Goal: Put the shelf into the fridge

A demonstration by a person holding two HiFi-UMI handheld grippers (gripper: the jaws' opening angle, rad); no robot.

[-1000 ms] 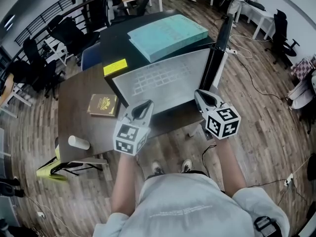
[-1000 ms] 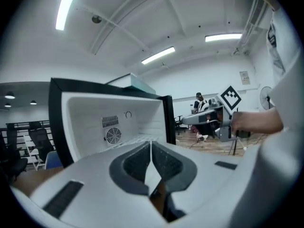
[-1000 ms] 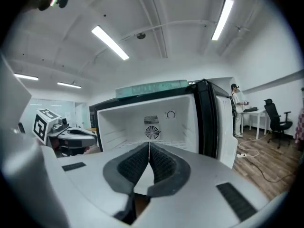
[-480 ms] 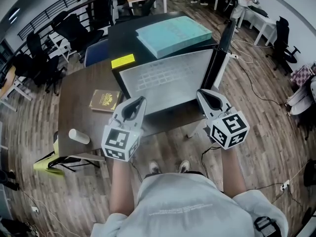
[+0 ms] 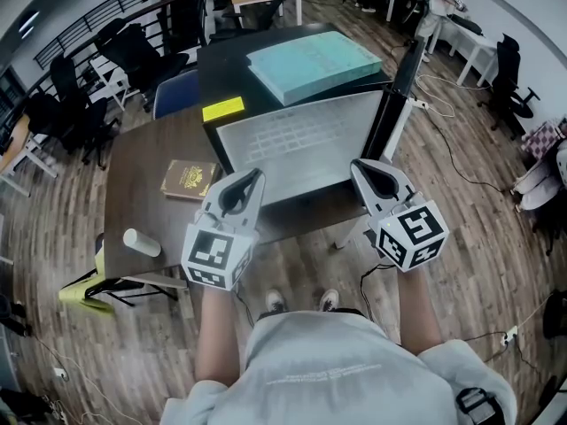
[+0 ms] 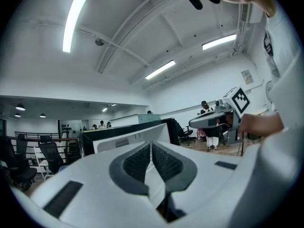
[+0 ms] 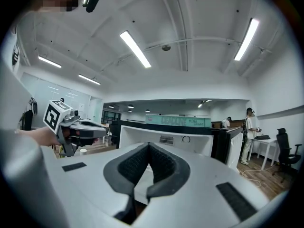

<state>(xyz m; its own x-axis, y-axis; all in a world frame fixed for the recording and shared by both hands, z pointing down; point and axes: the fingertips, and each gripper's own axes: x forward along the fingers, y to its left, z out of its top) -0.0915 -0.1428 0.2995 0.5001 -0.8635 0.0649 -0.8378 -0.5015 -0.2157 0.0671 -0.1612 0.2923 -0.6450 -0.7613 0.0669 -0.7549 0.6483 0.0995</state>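
Note:
A pale grey shelf (image 5: pixel 297 149) with a grid pattern lies roughly level in front of the small black fridge (image 5: pixel 213 69), whose door (image 5: pixel 397 91) stands open at the right. My left gripper (image 5: pixel 251 176) is shut on the shelf's near left edge, and my right gripper (image 5: pixel 358 166) is shut on its near right corner. In the left gripper view the jaws (image 6: pixel 152 145) pinch a thin white edge of the shelf (image 6: pixel 154 175). The right gripper view shows the same for its jaws (image 7: pixel 148 146), with the fridge's white interior (image 7: pixel 166 139) straight ahead.
A teal box (image 5: pixel 312 63) lies on the fridge top, near a yellow label (image 5: pixel 221 109). On the brown table (image 5: pixel 133 175) at the left are a book (image 5: pixel 189 178) and a white cylinder (image 5: pixel 142 242). Office chairs stand behind and cables cross the wooden floor.
Both grippers have risen with the shelf gripped between them, and its near edge has lifted. The left gripper has also shifted left. Almost nothing has moved since the middle frame.

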